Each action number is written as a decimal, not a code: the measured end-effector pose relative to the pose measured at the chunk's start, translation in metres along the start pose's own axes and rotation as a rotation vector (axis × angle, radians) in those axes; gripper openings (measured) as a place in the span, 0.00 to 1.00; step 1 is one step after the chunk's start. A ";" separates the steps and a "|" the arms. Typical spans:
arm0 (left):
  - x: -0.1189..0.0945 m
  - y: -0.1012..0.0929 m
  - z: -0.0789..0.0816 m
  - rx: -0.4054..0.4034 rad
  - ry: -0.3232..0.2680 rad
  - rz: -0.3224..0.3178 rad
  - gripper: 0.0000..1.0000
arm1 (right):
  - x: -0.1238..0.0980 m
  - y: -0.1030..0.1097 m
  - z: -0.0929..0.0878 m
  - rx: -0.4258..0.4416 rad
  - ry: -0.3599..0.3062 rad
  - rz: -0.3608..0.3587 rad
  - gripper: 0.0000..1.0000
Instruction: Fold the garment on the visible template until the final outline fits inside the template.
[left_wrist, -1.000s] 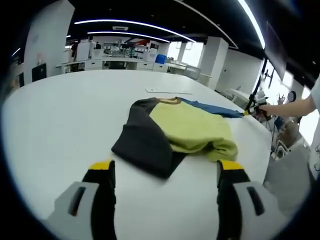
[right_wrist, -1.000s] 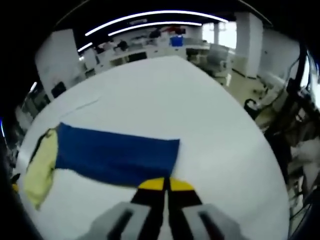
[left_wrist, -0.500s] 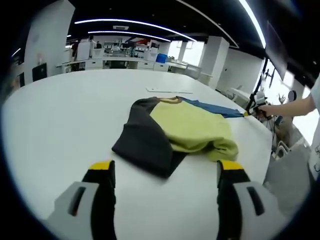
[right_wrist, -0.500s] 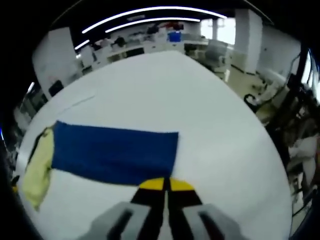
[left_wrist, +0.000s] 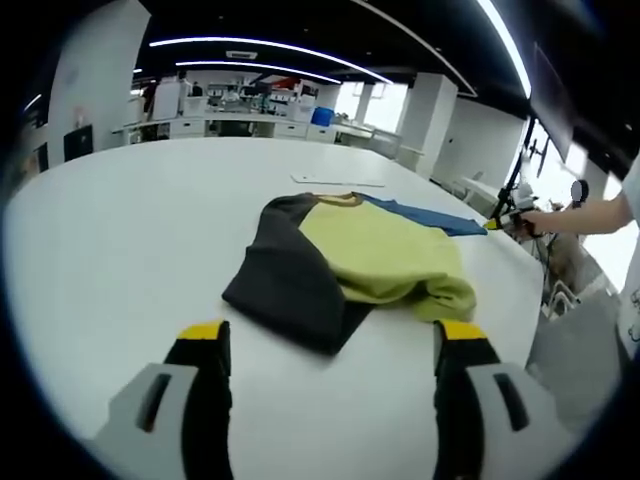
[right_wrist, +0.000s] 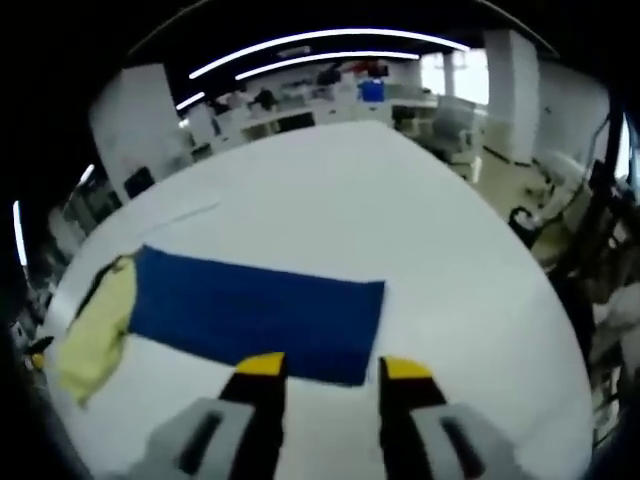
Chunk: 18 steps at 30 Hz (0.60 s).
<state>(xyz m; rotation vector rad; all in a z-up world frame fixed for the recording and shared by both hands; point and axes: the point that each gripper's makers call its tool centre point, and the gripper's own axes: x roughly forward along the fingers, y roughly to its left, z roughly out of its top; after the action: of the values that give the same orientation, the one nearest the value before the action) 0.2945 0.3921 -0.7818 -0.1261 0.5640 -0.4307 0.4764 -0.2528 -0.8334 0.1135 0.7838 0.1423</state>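
Both views look low across the white table (left_wrist: 120, 230), sharing the garment (left_wrist: 350, 265) from opposite ends.

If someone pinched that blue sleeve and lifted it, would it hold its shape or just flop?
Probably flop: the blue sleeve lies thin and flat on the table like soft cloth. It looks light. Lifting it would likely tug the yellow body, which already bunches at its hem.
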 end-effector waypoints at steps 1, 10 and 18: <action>0.000 0.000 0.000 0.000 -0.001 0.000 0.80 | -0.001 0.003 0.001 -0.010 -0.009 0.015 0.48; 0.002 0.002 0.001 -0.001 -0.005 -0.006 0.80 | -0.031 0.056 -0.005 -0.035 -0.056 0.090 0.79; 0.004 0.007 -0.001 -0.037 -0.007 -0.004 0.77 | -0.058 0.091 -0.012 -0.042 -0.087 0.137 0.91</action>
<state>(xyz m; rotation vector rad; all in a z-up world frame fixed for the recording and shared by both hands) 0.2996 0.3964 -0.7860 -0.1647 0.5649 -0.4239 0.4196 -0.1720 -0.7880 0.1330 0.6861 0.2818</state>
